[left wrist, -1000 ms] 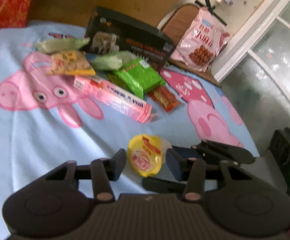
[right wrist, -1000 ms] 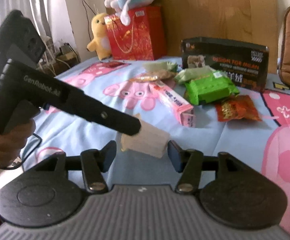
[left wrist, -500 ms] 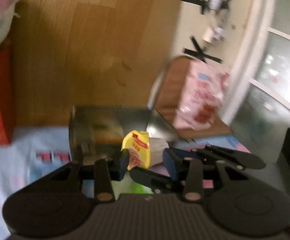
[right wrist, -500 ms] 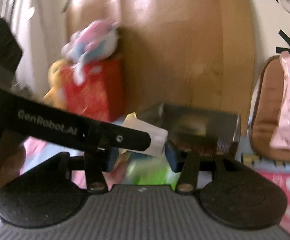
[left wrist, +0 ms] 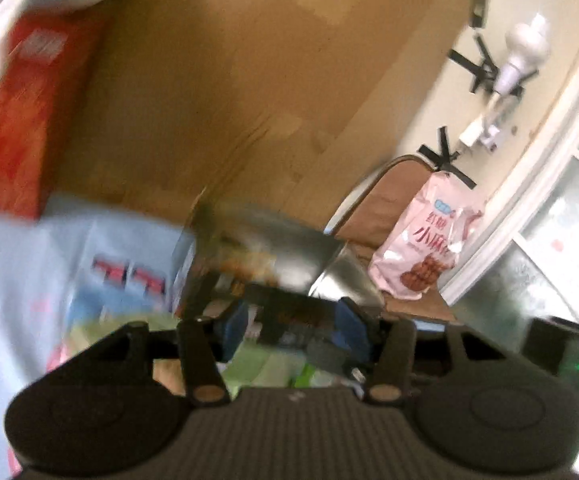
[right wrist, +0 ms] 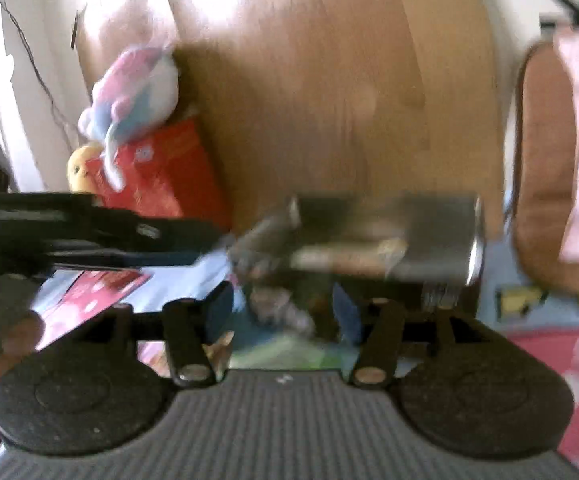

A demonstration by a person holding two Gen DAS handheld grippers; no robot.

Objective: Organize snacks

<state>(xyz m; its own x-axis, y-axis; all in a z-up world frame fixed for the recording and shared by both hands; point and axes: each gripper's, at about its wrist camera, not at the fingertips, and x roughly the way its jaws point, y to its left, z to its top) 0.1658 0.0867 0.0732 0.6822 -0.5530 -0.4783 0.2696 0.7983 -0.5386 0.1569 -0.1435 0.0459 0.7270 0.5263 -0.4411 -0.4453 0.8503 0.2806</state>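
Observation:
Both views are motion-blurred. My left gripper [left wrist: 289, 326] has its jaws apart with nothing between them; the dark snack box [left wrist: 265, 256] stands just beyond its tips. My right gripper [right wrist: 281, 310] also has its jaws apart and empty, in front of the same box [right wrist: 389, 232], whose open top faces up. The left gripper's arm [right wrist: 101, 232] reaches in from the left in the right wrist view. Green snack packets [left wrist: 273, 372] lie low behind the fingers. The yellow jelly cup is not in view.
A pink snack bag [left wrist: 425, 248] leans on a brown chair [right wrist: 545, 184] at the right. A red gift bag [right wrist: 161, 172] with plush toys [right wrist: 137, 92] stands at the left against the wooden headboard [left wrist: 249, 88]. The blue cartoon bedsheet [left wrist: 21, 272] covers the bed.
The yellow jelly cup held between both grippers half a second ago is gone from view. Both grippers have opened and moved closer to the dark box.

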